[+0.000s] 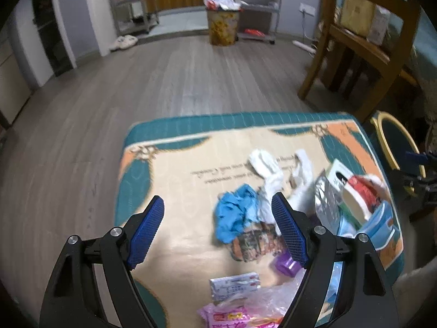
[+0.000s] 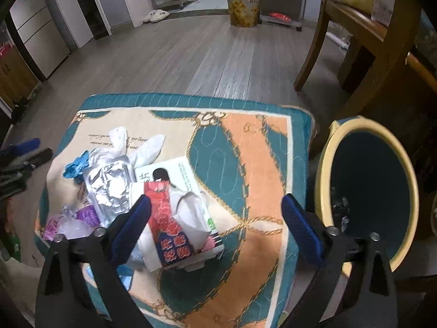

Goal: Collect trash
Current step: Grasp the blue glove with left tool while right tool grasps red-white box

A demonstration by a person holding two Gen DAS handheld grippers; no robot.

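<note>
a teal and peach quilted cushion (image 2: pixel 262 147) carries the trash heap: a crumpled blue glove (image 1: pixel 235 216), white plastic bags (image 1: pixel 269 168), a silver foil pouch (image 2: pixel 110 183), a torn red and white carton (image 2: pixel 174 218), a purple wrapper (image 1: pixel 285 265) and a small white box (image 1: pixel 233 284). just beside the cushion's right edge stands a yellow-rimmed bin (image 2: pixel 326 169), dark inside, with a few scraps low against its wall. far across the wooden floor (image 1: pixel 174 82), a patterned bin (image 1: pixel 222 26) is heaped over its rim with bags. the left gripper (image 1: pixel 218 231) hangs over the glove, jaws wide and holding nothing. the right gripper (image 2: pixel 215 228) has its jaws spread either side of the carton, gripping nothing.
</note>
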